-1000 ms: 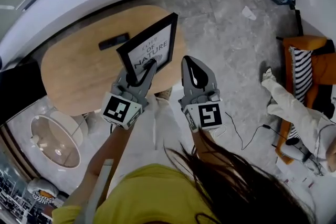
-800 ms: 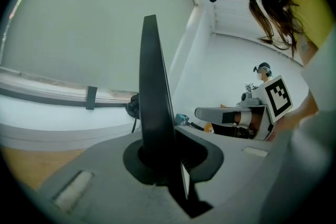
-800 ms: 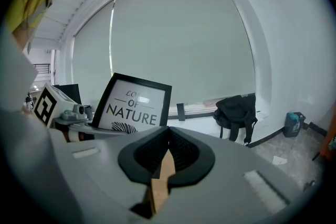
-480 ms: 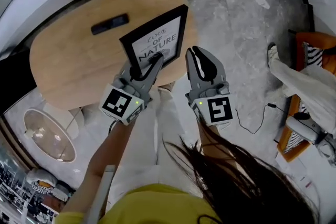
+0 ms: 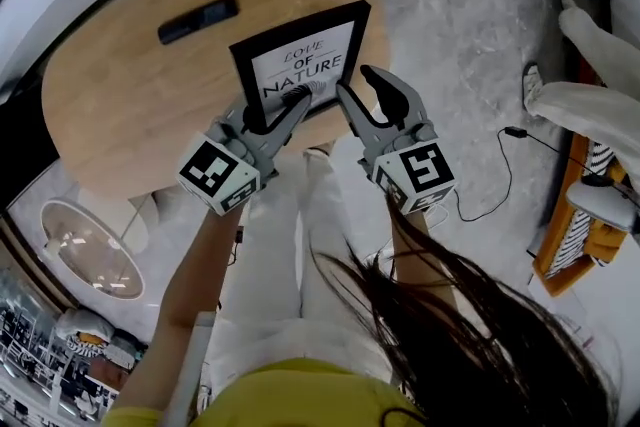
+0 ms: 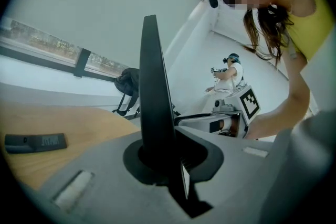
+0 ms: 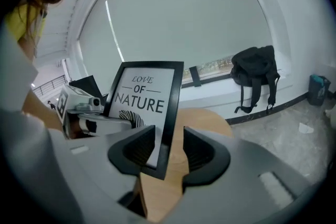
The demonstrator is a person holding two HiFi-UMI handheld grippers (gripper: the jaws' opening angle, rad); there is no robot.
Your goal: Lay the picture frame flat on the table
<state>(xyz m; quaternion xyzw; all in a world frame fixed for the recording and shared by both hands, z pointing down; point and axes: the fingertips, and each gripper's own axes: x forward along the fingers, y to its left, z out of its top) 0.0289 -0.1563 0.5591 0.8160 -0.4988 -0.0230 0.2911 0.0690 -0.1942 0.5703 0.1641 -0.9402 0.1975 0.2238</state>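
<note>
Standing upright at the worktop's (image 5: 130, 105) near edge, the frame (image 5: 305, 60) looked light, stiff and perhaps glazed, so its rim was the place to grip. Your left tongs (image 5: 290, 105) pinched that rim, while your right tongs (image 5: 362, 87) were opening around it.

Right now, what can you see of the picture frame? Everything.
The picture frame is thin, black-rimmed and rectangular, with a white print reading LOVE OF NATURE. It stands nearly upright above the wooden table's near edge. The left tool is clamped on its lower edge. The right tool's jaws, opening, straddle its side edge without pressing it.
</note>
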